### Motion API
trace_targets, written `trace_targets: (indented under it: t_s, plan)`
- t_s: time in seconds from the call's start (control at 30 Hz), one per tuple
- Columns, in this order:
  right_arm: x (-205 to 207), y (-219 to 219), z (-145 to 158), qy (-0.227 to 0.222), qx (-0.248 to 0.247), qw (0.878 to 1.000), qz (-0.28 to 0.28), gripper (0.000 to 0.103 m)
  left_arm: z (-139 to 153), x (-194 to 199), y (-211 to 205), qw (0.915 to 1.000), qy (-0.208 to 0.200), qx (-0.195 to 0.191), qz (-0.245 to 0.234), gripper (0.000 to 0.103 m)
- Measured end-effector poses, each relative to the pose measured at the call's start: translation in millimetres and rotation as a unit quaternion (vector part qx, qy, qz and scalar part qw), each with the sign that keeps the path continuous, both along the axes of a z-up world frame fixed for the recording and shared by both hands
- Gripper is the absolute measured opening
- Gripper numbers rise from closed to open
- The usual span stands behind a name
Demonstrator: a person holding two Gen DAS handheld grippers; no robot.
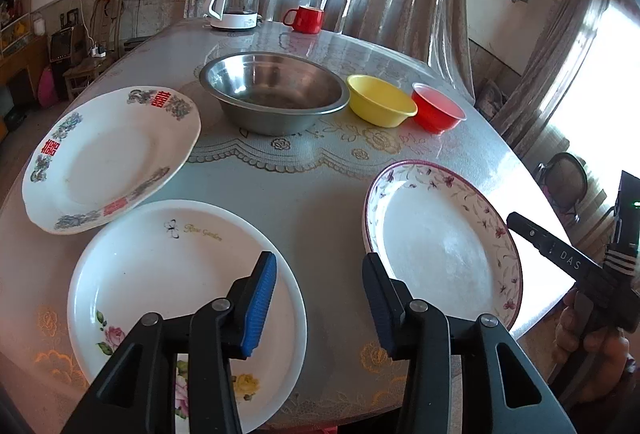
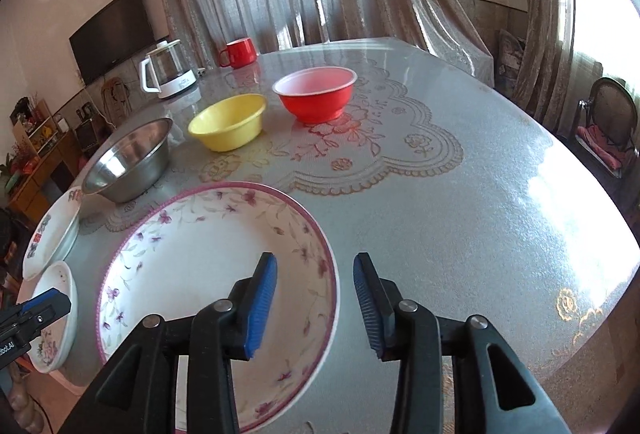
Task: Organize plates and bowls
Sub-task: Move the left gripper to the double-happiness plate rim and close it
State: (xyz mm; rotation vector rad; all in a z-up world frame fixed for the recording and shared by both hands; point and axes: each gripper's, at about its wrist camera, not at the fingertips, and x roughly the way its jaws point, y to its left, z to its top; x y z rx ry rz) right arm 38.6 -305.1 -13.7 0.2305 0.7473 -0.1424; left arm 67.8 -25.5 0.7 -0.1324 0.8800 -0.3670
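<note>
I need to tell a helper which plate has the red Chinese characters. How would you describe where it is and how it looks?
On the round table, find the steel bowl; the plate lies to its left, at the table's edge. Its near rim rests on a white plate with a pink rose. Only this one has red characters and grey-blue patterns around a wavy rim.

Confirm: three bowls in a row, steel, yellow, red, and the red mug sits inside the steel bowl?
Not quite. The red mug stands on the table beside the kettle, behind the steel bowl, which looks empty in the left wrist view. The row steel, yellow bowl, red bowl is right.
</note>
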Motion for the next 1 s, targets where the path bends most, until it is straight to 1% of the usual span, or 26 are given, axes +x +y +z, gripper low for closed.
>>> trace_targets:
  t_s: [0.1, 0.17, 0.27, 0.4, 0.47, 0.5, 0.6, 0.7, 0.77, 0.8, 0.87, 0.9, 0.97, 1.0]
  plan:
    - [11, 15, 8, -0.010, 0.032, 0.999, 0.042, 0.043, 8, 2, 13, 0.9998, -0.011, -0.011, 0.014, 0.050]
    - [20, 29, 12, -0.015, 0.053, 0.995, 0.077, 0.044, 12, 4, 27, 0.9993, -0.018, -0.013, 0.030, 0.052]
    - [32, 56, 18, -0.015, 0.078, 0.988, 0.132, 0.057, 15, 10, 49, 0.9978, -0.021, -0.015, 0.061, 0.053]
    - [47, 101, 18, -0.007, 0.083, 0.978, 0.193, 0.057, 15, 14, 83, 0.9939, -0.019, -0.017, 0.108, 0.053]
    - [56, 119, 15, 0.003, 0.095, 0.972, 0.217, 0.058, 14, 15, 99, 0.9918, -0.018, -0.020, 0.125, 0.053]
    - [60, 127, 14, 0.008, 0.102, 0.969, 0.227, 0.058, 14, 16, 108, 0.9906, -0.017, -0.023, 0.134, 0.055]
    - [71, 149, 8, 0.022, 0.118, 0.960, 0.252, 0.058, 11, 17, 133, 0.9864, -0.016, -0.034, 0.160, 0.061]
    - [81, 168, 4, 0.031, 0.124, 0.954, 0.269, 0.060, 9, 17, 154, 0.9818, -0.019, -0.040, 0.185, 0.062]
    - [88, 178, 2, 0.037, 0.135, 0.950, 0.279, 0.063, 8, 18, 169, 0.9790, -0.021, -0.049, 0.197, 0.062]
    - [90, 182, 2, 0.039, 0.141, 0.948, 0.282, 0.063, 8, 19, 175, 0.9782, -0.026, -0.055, 0.199, 0.065]
    - [98, 190, 0, 0.045, 0.156, 0.945, 0.285, 0.065, 7, 23, 188, 0.9751, -0.038, -0.055, 0.212, 0.070]
    - [103, 193, -2, 0.049, 0.163, 0.944, 0.283, 0.065, 6, 25, 194, 0.9734, -0.042, -0.054, 0.219, 0.071]
    - [113, 200, -5, 0.057, 0.177, 0.941, 0.281, 0.065, 2, 33, 206, 0.9723, -0.030, -0.055, 0.225, 0.071]
    - [117, 203, -7, 0.061, 0.183, 0.940, 0.281, 0.065, 0, 38, 212, 0.9715, -0.022, -0.061, 0.228, 0.073]
